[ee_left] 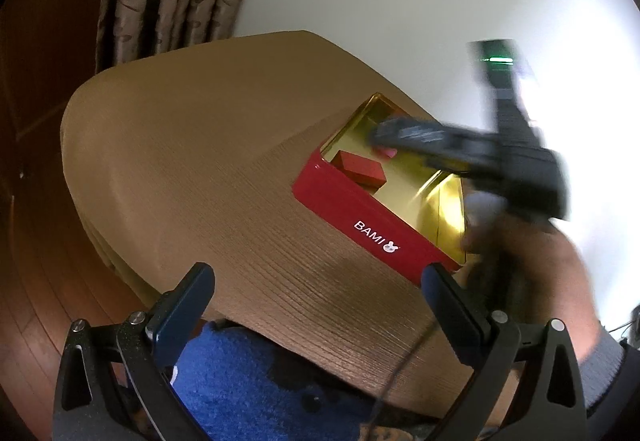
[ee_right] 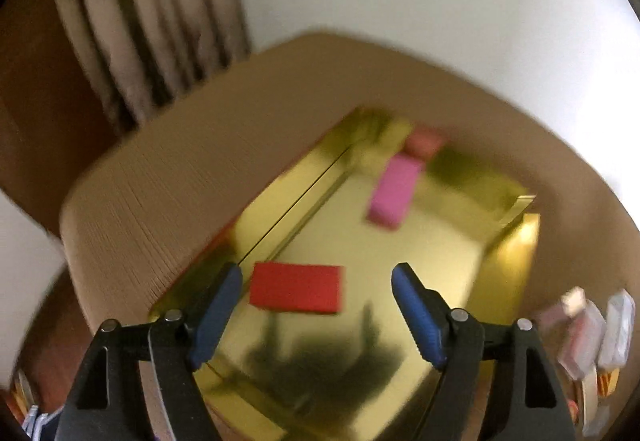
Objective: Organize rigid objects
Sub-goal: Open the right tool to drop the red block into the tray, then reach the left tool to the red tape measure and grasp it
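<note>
Right tongs gaping, empty, above red block inside gold tin; left tongs open over surface.

- Tin on tabletop, toward its right side.
- Two blocks inside tin: one near front left, other farther back.
- Small packets on tabletop, right of tin.
</note>
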The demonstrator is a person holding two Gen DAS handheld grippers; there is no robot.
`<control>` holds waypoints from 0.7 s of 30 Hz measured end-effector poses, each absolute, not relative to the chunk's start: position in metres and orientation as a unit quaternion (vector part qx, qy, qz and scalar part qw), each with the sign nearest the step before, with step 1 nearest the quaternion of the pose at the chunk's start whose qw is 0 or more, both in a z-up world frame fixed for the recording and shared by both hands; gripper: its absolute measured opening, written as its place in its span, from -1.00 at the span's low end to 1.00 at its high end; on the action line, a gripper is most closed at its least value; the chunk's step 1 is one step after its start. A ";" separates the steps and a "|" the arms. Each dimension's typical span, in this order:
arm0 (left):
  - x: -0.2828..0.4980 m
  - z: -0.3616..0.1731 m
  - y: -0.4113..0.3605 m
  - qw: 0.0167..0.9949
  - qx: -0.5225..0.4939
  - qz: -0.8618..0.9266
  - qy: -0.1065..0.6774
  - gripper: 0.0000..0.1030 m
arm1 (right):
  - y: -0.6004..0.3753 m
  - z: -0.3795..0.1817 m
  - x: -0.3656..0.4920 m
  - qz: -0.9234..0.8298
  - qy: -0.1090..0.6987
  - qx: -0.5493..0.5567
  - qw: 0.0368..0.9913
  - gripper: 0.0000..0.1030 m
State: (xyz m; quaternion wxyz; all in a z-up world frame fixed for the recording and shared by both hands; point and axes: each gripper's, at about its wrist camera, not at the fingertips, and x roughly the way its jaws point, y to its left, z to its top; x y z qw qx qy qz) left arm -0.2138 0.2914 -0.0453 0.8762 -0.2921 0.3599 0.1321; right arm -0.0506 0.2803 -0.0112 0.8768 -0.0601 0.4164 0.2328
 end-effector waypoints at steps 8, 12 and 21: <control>-0.202 -0.043 0.250 0.897 -0.226 0.077 0.371 0.99 | 0.081 0.003 -0.120 0.123 0.353 0.054 0.926 0.58; -0.196 -0.041 0.202 0.916 -0.153 0.016 0.370 0.99 | -0.040 -0.033 -0.169 0.019 0.343 0.095 0.934 0.59; -0.147 -0.049 0.087 0.922 -0.007 -0.060 0.383 0.99 | -0.162 -0.086 -0.215 -0.051 0.335 0.179 0.924 0.64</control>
